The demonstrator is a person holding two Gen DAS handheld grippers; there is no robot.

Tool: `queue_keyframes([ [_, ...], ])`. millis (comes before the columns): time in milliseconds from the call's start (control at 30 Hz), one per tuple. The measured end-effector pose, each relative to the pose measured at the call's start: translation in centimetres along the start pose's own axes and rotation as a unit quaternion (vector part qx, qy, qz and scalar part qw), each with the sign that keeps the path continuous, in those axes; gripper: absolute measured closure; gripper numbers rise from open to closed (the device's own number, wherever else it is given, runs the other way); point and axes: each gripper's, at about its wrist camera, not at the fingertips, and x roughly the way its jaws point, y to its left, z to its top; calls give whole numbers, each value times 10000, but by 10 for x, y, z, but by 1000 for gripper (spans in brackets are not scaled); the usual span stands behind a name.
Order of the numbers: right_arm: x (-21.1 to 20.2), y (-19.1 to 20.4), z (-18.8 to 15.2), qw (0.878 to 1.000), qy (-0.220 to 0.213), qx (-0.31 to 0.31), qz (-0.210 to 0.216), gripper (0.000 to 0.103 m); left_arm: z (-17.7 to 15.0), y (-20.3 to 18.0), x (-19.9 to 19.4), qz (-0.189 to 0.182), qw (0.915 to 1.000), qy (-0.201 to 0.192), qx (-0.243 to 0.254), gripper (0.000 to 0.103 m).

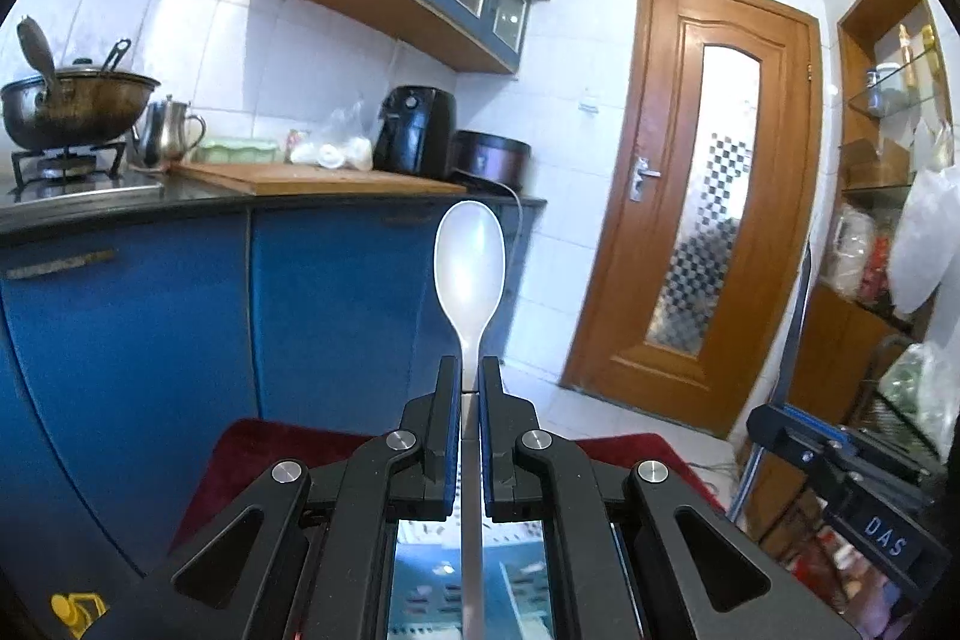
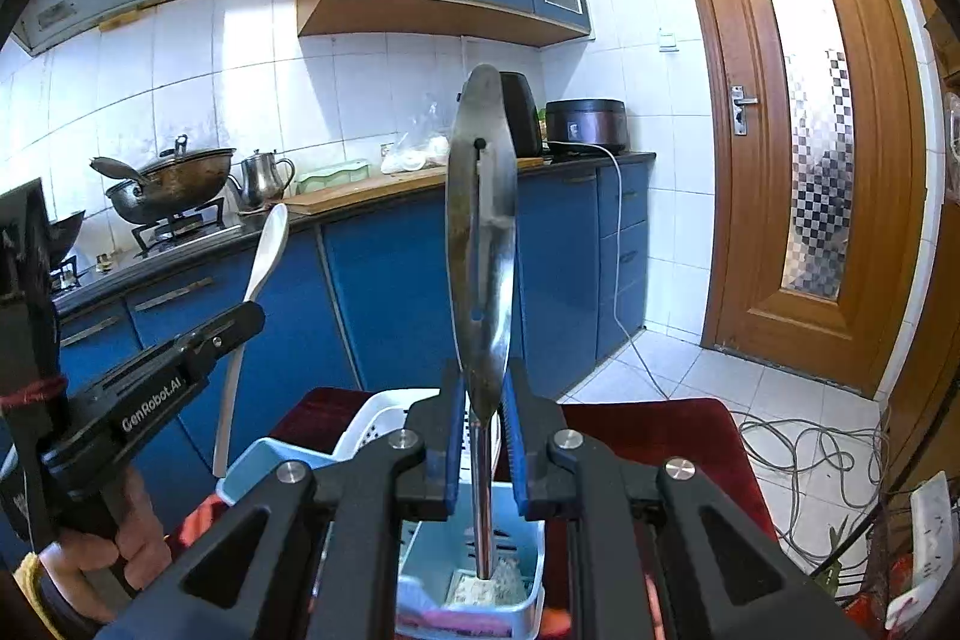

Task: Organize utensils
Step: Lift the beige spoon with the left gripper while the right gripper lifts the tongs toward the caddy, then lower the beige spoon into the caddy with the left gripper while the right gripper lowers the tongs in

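The left claw [image 1: 471,376] is closed on the neck of a white plastic spoon [image 1: 470,268], which stands upright with its bowl above the fingertips and its handle running back between the fingers. The right claw [image 2: 485,394] is closed on a metal spoon [image 2: 482,232], also held vertical; the handle's lower end reaches down into a light blue utensil basket [image 2: 528,598] just below the claw. A white slotted holder [image 2: 375,421] sits touching the basket's far side, and both rest on a dark red cloth [image 2: 660,430] covering the surface.

In the right wrist view, the left claw [image 2: 252,310] shows off to the left, its white spoon well clear of the basket.

The step in hand appears to be lowering the metal spoon into the basket. To do it well, keep the handle vertical and sink it until the tip seems to rest on the basket floor before easing the grip, so the heavy bowl does not tip the spoon over the rim. Keep the left claw off to the side until the right one is clear, then bring the white spoon over whichever compartment suits it.
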Motion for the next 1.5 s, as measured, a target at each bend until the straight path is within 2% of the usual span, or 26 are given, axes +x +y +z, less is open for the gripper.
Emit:
queue_keyframes([
  [200, 26, -1, -19, 9999, 157, 37, 54, 89, -28, 5, 17, 178, 9998, -89, 59, 98],
  [433, 37, 1, -35, 9998, 184, -72, 1, 89, -53, -2, 19, 291, 9990, -238, 253, 98],
  [567, 40, 1, -41, 9997, 215, -139, -18, 89, -65, -1, 22, 306, 9992, -166, 191, 98],
  [967, 34, 1, -46, 9996, 214, -106, 123, 86, -72, -4, 21, 294, 9993, 10, 209, 97],
  [1167, 27, 3, -45, 9997, 177, -102, 161, 74, -71, -5, 18, 209, 9994, 164, 210, 90],
  [1367, 22, 5, -42, 9997, 139, 12, 194, 66, -69, -5, 11, 95, 9995, 212, 202, 66],
  [1500, 14, 5, -42, 9997, 132, 50, 189, 66, -68, -6, 8, 89, 9994, 233, 241, 65],
])
